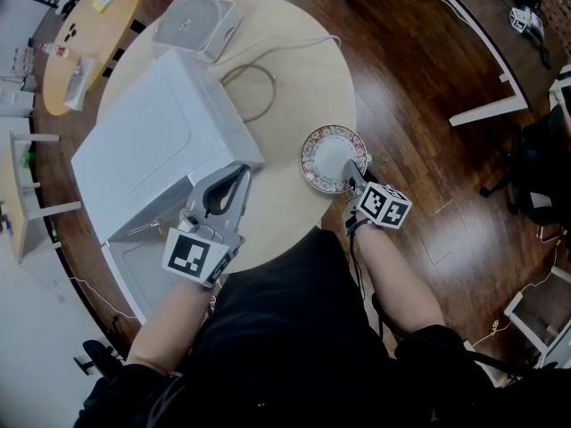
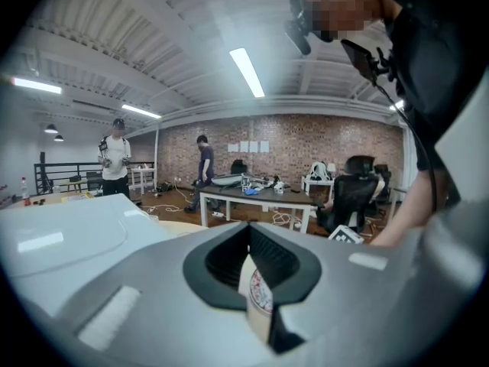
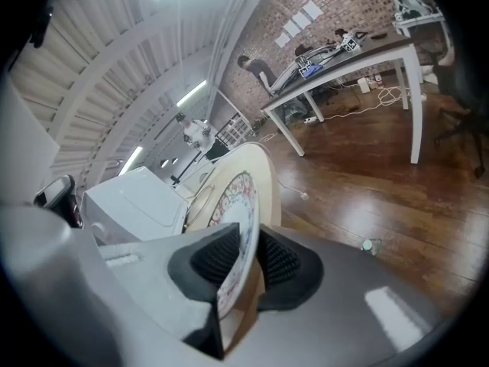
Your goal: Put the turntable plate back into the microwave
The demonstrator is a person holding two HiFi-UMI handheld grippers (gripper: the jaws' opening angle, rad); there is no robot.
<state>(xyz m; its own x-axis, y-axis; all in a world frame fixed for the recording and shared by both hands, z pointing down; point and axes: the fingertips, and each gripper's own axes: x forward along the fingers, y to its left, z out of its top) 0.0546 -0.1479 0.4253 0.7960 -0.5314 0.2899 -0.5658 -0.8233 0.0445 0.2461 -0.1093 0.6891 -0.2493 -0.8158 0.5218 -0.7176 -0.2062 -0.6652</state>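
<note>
So the right tongs are clamped on the 5 o'clock rim of the plate. The microwave sits at its 9 o'clock, nearer the empty, slightly parted left tongs.

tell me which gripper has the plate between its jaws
The right gripper: the patterned plate's rim sits between its jaws; the left gripper's jaws hold nothing.

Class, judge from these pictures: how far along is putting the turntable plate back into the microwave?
Done: the microwave door looks open. In hand: the right tool grips the rim of the plate, which lies on the table. Still to do: lifting it and setting it inside; the left tool is open and empty.
</note>
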